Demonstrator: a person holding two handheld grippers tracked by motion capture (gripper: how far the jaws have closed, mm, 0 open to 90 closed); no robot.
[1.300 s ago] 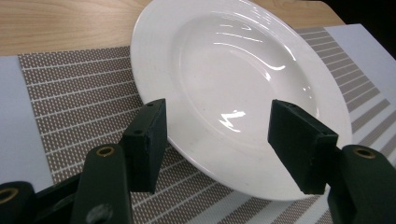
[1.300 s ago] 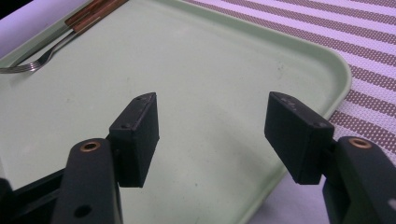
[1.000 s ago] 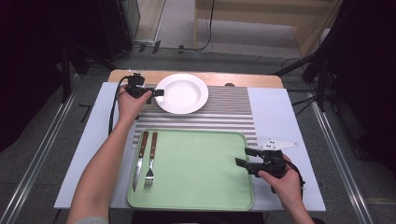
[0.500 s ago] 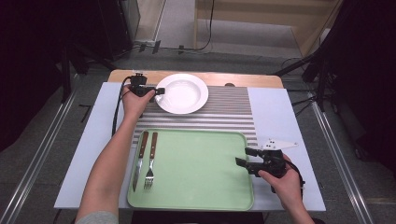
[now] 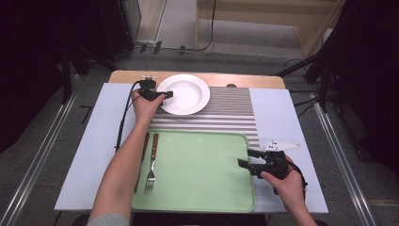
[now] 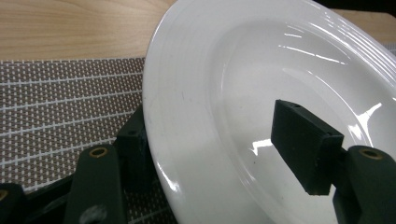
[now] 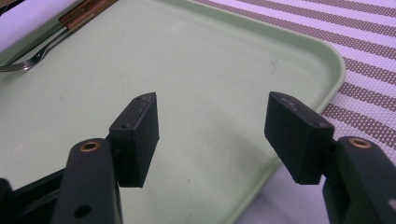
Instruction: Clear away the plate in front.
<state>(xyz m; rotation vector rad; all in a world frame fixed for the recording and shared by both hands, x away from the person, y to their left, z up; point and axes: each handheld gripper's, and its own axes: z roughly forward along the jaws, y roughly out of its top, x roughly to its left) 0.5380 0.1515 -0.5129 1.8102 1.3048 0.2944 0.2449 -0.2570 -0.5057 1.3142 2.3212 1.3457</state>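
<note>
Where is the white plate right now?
In the high view, the white plate sits at the table's far side, left of centre, on the striped mat, its left rim between the left hand-held gripper jaws.

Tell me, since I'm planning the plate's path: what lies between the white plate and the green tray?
In the high view, only the striped placemat lies between the white plate and the green tray; that stretch holds nothing else.

The table is evenly and brightly lit from above, while the room around it stays very dark. White glare streaks shine on the plate [image 6: 261, 93]. The near jaws look a little soft.
</note>
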